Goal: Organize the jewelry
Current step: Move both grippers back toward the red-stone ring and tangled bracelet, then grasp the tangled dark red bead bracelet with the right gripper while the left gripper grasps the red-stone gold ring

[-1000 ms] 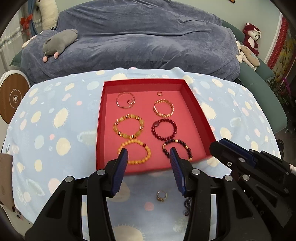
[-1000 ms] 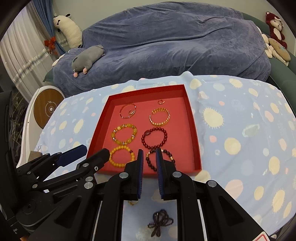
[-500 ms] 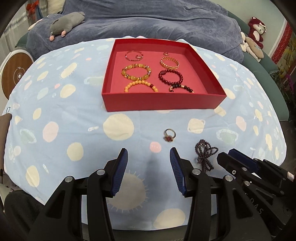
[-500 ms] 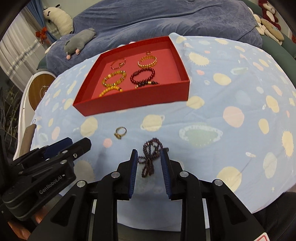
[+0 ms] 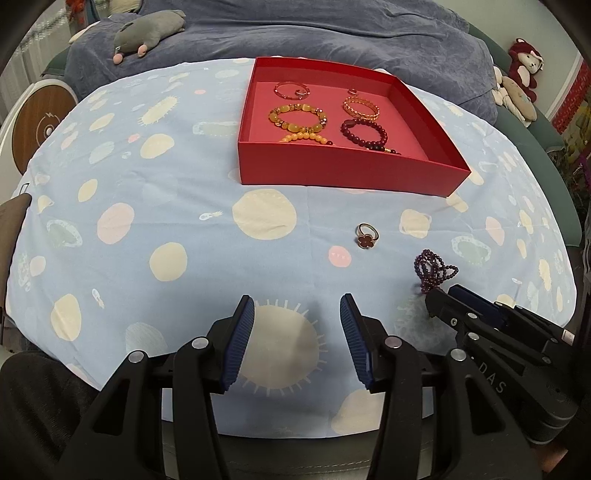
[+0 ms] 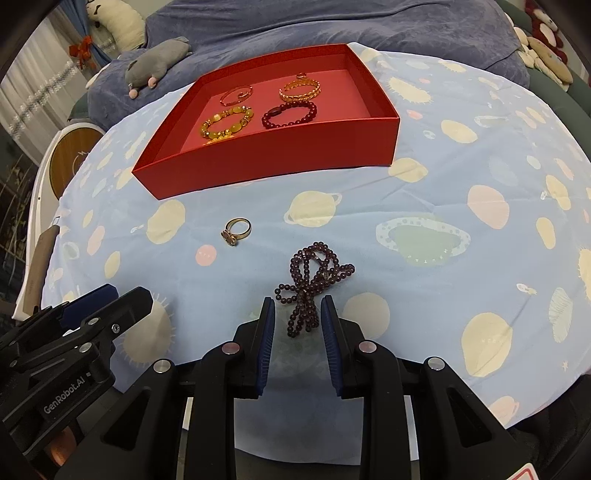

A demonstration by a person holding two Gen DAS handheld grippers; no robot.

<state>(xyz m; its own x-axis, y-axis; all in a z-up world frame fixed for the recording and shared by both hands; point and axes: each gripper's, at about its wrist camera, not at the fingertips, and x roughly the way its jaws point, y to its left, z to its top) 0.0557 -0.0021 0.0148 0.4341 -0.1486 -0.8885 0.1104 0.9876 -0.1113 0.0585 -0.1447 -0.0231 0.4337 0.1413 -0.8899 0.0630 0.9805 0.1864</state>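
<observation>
A red tray (image 5: 347, 171) (image 6: 266, 155) holds several bracelets: amber, dark red and gold. A gold ring with a red stone (image 5: 365, 236) (image 6: 236, 230) lies on the cloth in front of the tray. A tangled dark purple bead necklace (image 6: 312, 284) (image 5: 434, 271) lies nearer me. My right gripper (image 6: 297, 317) is open, its fingers low on either side of the necklace's near end. My left gripper (image 5: 297, 321) is open and empty, above the cloth left of the necklace.
The table carries a light blue cloth with planet prints (image 5: 147, 229). Behind it is a blue sofa with a grey plush toy (image 5: 147, 31) and more plush toys at the right (image 5: 521, 77). A round wooden stool (image 5: 40, 125) stands at the left.
Both grippers have pulled back from over the tray and dropped low toward the near cloth. The right gripper has opened wider and now straddles the necklace's near end.
</observation>
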